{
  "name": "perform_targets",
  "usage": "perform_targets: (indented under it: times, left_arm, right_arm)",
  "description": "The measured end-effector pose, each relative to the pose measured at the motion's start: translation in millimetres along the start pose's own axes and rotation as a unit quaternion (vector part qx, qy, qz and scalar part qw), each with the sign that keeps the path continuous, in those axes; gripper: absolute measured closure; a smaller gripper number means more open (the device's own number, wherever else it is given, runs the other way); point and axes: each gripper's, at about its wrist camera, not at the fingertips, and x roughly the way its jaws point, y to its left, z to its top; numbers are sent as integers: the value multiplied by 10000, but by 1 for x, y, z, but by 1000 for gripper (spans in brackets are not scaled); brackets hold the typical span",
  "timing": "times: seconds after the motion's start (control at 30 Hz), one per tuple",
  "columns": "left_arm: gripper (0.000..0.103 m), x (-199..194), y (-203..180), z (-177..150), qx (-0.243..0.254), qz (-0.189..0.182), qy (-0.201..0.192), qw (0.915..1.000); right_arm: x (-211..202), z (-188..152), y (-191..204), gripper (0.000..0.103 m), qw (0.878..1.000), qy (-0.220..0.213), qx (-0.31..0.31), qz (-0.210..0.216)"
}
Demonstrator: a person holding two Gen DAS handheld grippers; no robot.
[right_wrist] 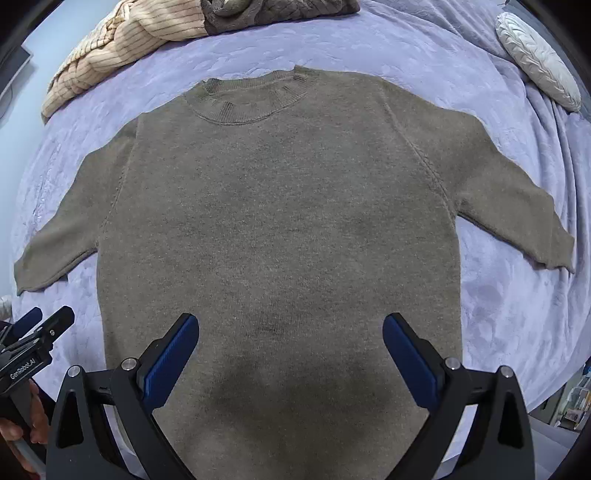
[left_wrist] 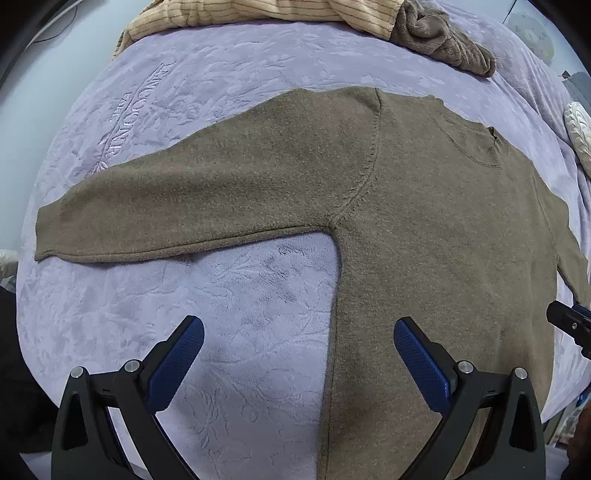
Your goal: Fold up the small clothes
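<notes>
An olive-brown knit sweater (right_wrist: 280,221) lies flat on the lavender bedspread (right_wrist: 517,314), collar (right_wrist: 255,99) at the far side, both sleeves spread out. In the left wrist view the sweater (left_wrist: 443,240) shows its left sleeve (left_wrist: 184,210) stretched to the left. My left gripper (left_wrist: 299,354) is open and empty, hovering over the sweater's left side edge near the hem. My right gripper (right_wrist: 291,350) is open and empty, above the lower middle of the sweater body. The left gripper also shows at the left edge of the right wrist view (right_wrist: 40,328).
A beige striped garment (right_wrist: 122,48) and a brown fleece garment (right_wrist: 273,11) are piled at the far edge of the bed. A white quilted cushion (right_wrist: 535,59) lies at the far right. The bedspread (left_wrist: 240,314) surrounds the sweater.
</notes>
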Motion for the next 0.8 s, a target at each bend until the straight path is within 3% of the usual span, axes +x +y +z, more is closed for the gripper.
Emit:
perform_targets:
  times: [0.4,0.53,0.7,0.8]
  left_arm:
    - [0,16,26,9,-287,-107,151,9994]
    - [0,22,47,10,-551,-325,57,9979]
    - [0,42,130,9,-1703,-556,-190,9836]
    - [0,58,193,0,-2546,-697,-329,9640]
  right_arm:
    - [5,20,38,3,9994,20,-330,-35]
    - [8,22,45,3,9991,65,-407,-15]
    - [11,18,54,3,9985,126,-526,7]
    - [14,12,60,3,9980,185,-605,16]
